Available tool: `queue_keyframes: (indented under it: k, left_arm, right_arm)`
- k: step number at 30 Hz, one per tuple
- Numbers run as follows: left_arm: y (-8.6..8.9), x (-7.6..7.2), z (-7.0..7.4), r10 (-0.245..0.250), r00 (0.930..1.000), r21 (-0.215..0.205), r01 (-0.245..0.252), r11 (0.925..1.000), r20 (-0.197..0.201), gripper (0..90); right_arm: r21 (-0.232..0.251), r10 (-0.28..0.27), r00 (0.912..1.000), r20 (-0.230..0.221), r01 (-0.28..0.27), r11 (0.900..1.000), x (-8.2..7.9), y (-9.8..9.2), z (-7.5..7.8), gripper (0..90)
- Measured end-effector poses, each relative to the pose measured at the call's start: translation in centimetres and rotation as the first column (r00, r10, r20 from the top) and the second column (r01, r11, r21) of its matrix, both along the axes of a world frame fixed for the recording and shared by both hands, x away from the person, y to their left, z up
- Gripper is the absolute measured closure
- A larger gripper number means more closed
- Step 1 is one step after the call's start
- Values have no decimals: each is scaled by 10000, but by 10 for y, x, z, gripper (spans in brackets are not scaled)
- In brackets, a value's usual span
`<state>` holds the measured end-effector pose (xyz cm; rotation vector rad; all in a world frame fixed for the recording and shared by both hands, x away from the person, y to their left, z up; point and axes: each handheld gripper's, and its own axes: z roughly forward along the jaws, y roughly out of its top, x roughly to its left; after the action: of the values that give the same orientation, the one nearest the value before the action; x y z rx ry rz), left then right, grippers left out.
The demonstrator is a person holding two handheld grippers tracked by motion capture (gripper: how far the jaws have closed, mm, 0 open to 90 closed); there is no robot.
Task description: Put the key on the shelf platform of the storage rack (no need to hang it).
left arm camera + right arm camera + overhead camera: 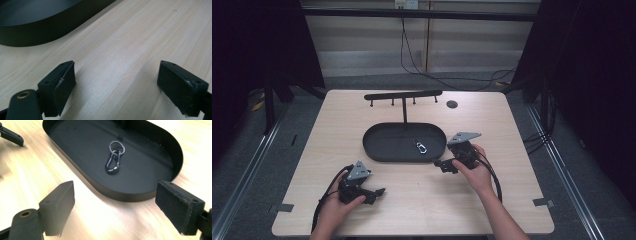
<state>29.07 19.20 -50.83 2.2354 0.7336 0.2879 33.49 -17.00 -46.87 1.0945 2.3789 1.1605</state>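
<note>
Black clip lies flat in the tray, right of its middle, long axis running near to far, ring at the far end. Right gripper gapes empty near the tray's near-right rim; left gripper gapes over bare table.

1. We take this for a lab or recording studio: black curtains hang at both sides.
2. A lone pale wooden table stands on grey carpet, tape marks near its front corners.
3. Loose cables trail along the plain back wall.
</note>
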Motion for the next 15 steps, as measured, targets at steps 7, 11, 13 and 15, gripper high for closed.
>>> queue_keyframes:
  k: [7,11,13,15]
  left_arm:
    - [0,0,0,3,10000,-4,-3,10000,-2,147]
    - [0,0,0,2,10000,-6,-2,10000,-5,147]
    - [0,0,0,4,10000,-7,-4,10000,-5,147]
    - [0,0,0,2,10000,-4,-2,10000,-10,147]
  right_arm:
    - [31,-80,10000,-18,80,10000,-8,-12,-3,158]
    - [138,-191,9998,-3,191,9997,-13,-19,-5,158]
    - [178,-241,9997,1,240,9996,-16,-23,-6,158]
    - [229,-301,9995,-25,302,9993,-18,-27,-7,158]
